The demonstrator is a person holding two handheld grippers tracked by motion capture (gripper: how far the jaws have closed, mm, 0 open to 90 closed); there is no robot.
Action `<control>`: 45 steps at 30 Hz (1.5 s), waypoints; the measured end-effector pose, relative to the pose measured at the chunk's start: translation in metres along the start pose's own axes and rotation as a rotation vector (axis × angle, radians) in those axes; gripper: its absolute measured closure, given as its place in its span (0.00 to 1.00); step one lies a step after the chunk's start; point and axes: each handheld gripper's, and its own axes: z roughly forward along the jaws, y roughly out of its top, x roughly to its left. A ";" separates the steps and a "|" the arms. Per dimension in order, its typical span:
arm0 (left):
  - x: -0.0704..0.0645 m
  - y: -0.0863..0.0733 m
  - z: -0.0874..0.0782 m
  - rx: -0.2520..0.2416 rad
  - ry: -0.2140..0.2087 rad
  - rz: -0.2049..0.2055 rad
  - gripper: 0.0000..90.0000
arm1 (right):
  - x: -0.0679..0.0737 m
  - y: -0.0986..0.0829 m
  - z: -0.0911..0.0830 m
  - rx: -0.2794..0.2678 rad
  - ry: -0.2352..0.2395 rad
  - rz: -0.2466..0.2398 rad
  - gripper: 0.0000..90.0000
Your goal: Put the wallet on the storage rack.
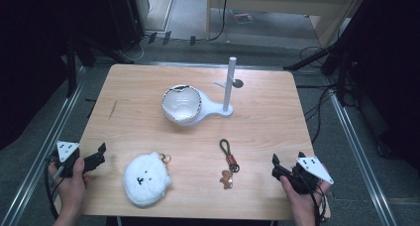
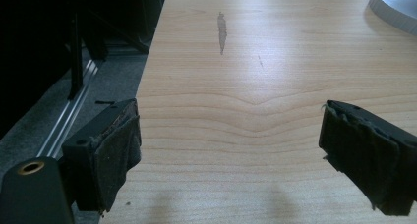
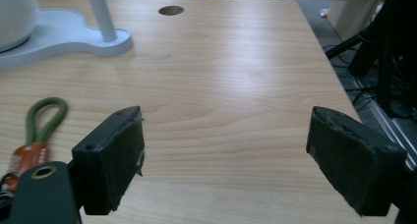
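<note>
My left gripper [image 1: 99,155] is open over the table's front left corner, held by a hand. In the left gripper view its jaws [image 2: 231,135] stand wide apart over bare wood. My right gripper [image 1: 288,158] is open at the front right, and its jaws [image 3: 226,135] frame bare wood too. A white plush pouch [image 1: 146,180] with a small face and a key ring lies between them, nearer the left gripper. A keychain [image 1: 228,161] with a green loop [image 3: 46,117], an orange tag and a bear charm lies left of the right gripper.
A white bowl [image 1: 182,104] sits on a white stand [image 1: 218,108] with an upright pegged post [image 1: 230,84] at the middle back; the stand's base [image 3: 64,35] appears in the right gripper view. The wooden table [image 1: 257,122] has a dark streak [image 2: 222,32]. Metal rails and cables flank it.
</note>
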 end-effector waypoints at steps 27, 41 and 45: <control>0.000 0.000 0.000 -0.001 -0.002 0.003 0.11 | 0.104 0.009 0.011 0.194 0.260 -0.094 0.17; 0.000 -0.001 -0.003 -0.037 -0.034 0.028 0.10 | 0.154 -0.005 0.022 0.261 0.380 -0.116 0.17; 0.000 -0.001 -0.003 -0.061 -0.047 0.028 0.06 | 0.171 -0.009 0.025 0.277 0.417 -0.123 0.18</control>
